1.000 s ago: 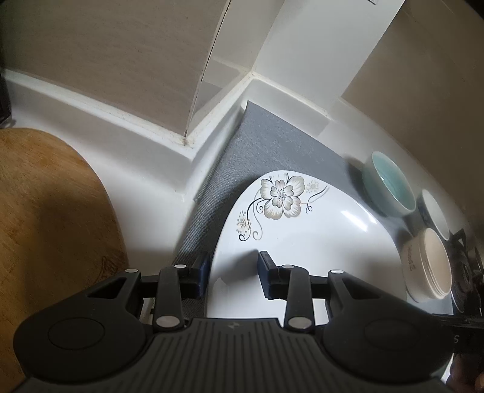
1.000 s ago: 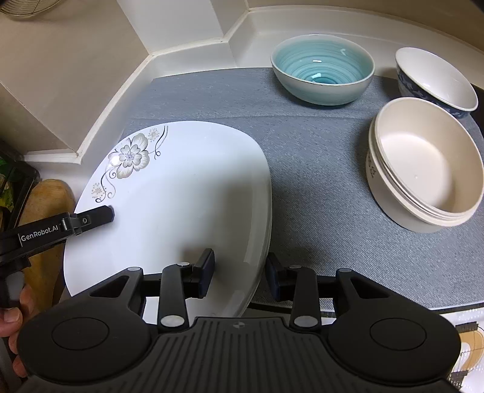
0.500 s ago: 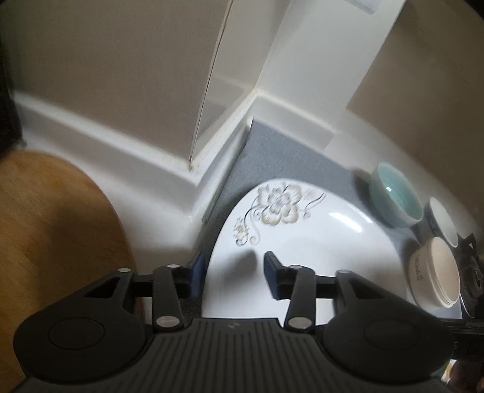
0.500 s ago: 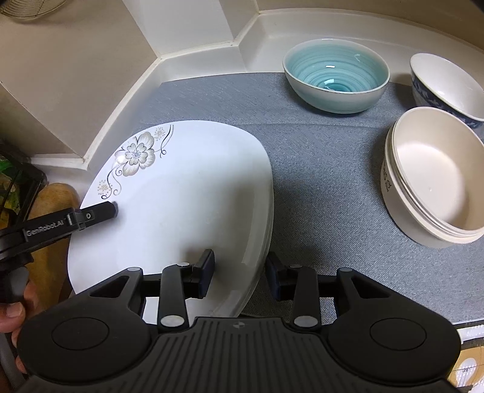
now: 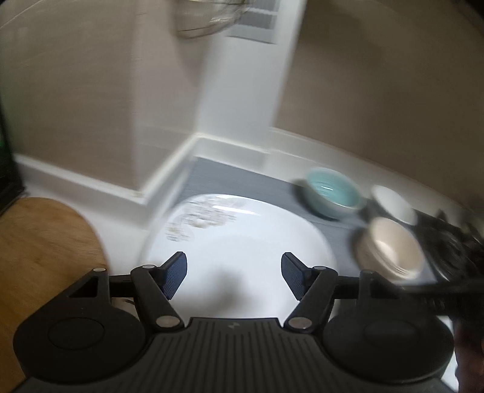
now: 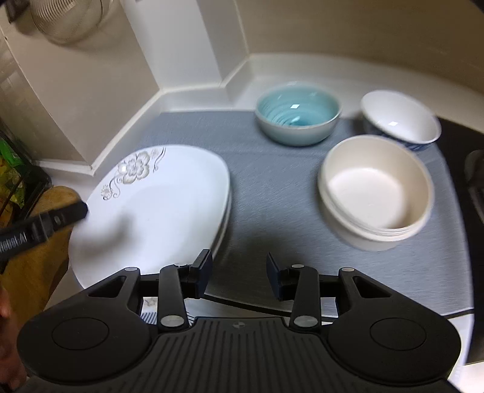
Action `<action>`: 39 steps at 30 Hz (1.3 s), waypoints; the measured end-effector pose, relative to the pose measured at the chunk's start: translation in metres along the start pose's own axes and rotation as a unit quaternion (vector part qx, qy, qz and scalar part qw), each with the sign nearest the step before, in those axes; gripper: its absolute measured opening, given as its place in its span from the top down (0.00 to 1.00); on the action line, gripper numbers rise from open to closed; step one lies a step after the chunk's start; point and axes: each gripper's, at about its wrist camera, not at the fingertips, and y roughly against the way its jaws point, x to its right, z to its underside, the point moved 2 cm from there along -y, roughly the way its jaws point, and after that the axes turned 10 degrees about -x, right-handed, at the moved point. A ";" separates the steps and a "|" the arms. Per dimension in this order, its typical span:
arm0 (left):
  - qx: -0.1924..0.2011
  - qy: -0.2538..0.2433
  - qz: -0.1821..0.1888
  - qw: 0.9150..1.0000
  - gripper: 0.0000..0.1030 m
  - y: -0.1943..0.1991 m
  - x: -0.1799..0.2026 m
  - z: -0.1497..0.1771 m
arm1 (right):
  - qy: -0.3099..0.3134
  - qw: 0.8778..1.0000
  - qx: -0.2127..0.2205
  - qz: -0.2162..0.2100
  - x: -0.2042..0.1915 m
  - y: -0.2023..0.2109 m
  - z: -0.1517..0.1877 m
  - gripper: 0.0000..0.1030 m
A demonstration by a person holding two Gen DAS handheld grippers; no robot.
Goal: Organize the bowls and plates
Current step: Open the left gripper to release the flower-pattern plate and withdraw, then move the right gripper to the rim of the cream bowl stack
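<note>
White squarish ceramic plates w/ a grey flower print (image 6: 157, 205), stacked, lie flat on the left part of a grey woven mat (image 6: 272, 187), near edge of stack hanging past the mat toward the camera. Flower corner points to the back-left, toward the white counter upstand (image 6: 145, 112). In left wrist view the top plate (image 5: 242, 241) is blurred, print smeared.

Bowls on same mat, right of the plates & apart from them: teal glazed bowl w/ ringed inside (image 6: 298, 113) at the back; white bowl w/ blue pattern outside (image 6: 399, 124) just right of it; nested cream bowls (image 6: 375, 190) in front, nearly touching the blue-patterned one. All upright, empty.

Left gripper (image 5: 234, 275): jaws opening, wide apart, nothing between the pads; it hovers over the plate's near-left part, no contact seen. From the right wrist view one black finger of it (image 6: 57, 217) reaches in at the plate's left rim; touching or just above, can't tell.

Right gripper (image 6: 239, 273): jaws part-open, released, gripping nothing; left pad sits over the plate stack's near-right edge, right pad over bare mat.

Outward: wooden cutting board (image 5: 39, 257) left of the plates on the white counter, wire strainer (image 6: 72, 21) hanging on the beige wall, dark stove area (image 6: 459, 145) at right. A bit of a hand (image 6: 6, 347) at far left edge.
</note>
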 end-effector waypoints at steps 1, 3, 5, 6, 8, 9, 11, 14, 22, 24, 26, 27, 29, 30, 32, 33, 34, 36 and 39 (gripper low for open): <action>0.002 -0.009 0.009 1.000 0.28 0.001 0.008 0.004 | -0.002 1.000 0.005 0.000 0.004 0.006 0.002 0.59; 0.001 -0.021 0.024 0.999 0.28 0.001 0.022 0.010 | -0.005 1.000 0.013 0.002 0.010 0.015 0.005 0.59; 0.008 -0.029 0.038 0.999 0.28 0.003 0.033 0.015 | -0.010 1.000 0.017 0.005 0.017 0.022 0.007 0.59; 0.012 -0.036 0.041 0.998 0.28 0.005 0.038 0.017 | -0.013 1.000 0.019 0.006 0.020 0.026 0.009 0.59; 0.016 -0.044 0.046 0.998 0.28 0.009 0.048 0.022 | -0.018 1.000 0.023 0.009 0.026 0.032 0.011 0.59; 0.017 -0.047 0.050 0.998 0.28 0.010 0.052 0.024 | -0.021 0.999 0.026 0.009 0.030 0.035 0.012 0.59; 0.009 -0.047 0.055 0.997 0.28 0.012 0.059 0.028 | -0.027 0.999 0.032 0.011 0.036 0.041 0.016 0.59; 0.005 -0.045 0.056 0.997 0.26 0.014 0.068 0.031 | -0.039 0.999 0.033 0.013 0.049 0.046 0.022 0.59; -0.022 -0.056 0.041 0.997 0.25 0.016 0.097 0.045 | -0.064 0.997 0.034 0.006 0.086 0.060 0.033 0.59; -0.031 -0.054 0.041 0.997 0.25 0.013 0.107 0.048 | -0.066 0.997 0.039 0.001 0.097 0.063 0.031 0.59; -0.042 -0.045 0.035 0.998 0.26 0.012 0.115 0.050 | -0.065 0.997 0.041 -0.005 0.107 0.064 0.027 0.59; -0.042 -0.041 0.035 0.998 0.26 0.014 0.119 0.051 | -0.065 0.997 0.038 -0.006 0.113 0.065 0.025 0.59; -0.042 -0.042 0.037 0.998 0.26 0.017 0.128 0.053 | -0.064 0.997 0.036 -0.009 0.124 0.068 0.022 0.59; -0.046 -0.041 0.035 0.997 0.28 0.017 0.131 0.054 | -0.059 0.997 0.039 -0.013 0.130 0.070 0.020 0.59; -0.048 -0.037 0.036 0.998 0.31 0.018 0.138 0.057 | -0.055 0.998 0.042 -0.013 0.140 0.072 0.016 0.59; -0.048 -0.035 0.035 0.998 0.33 0.019 0.141 0.059 | -0.055 0.997 0.043 -0.016 0.145 0.073 0.014 0.59; -0.046 -0.032 0.035 0.998 0.33 0.021 0.143 0.061 | -0.055 0.997 0.044 -0.018 0.150 0.073 0.012 0.59; -0.046 -0.026 0.030 0.998 0.35 0.022 0.145 0.066 | -0.052 0.997 0.047 -0.019 0.158 0.072 0.010 0.59; -0.048 -0.017 0.020 0.998 0.36 0.023 0.149 0.071 | -0.056 0.997 0.047 -0.023 0.170 0.068 0.006 0.59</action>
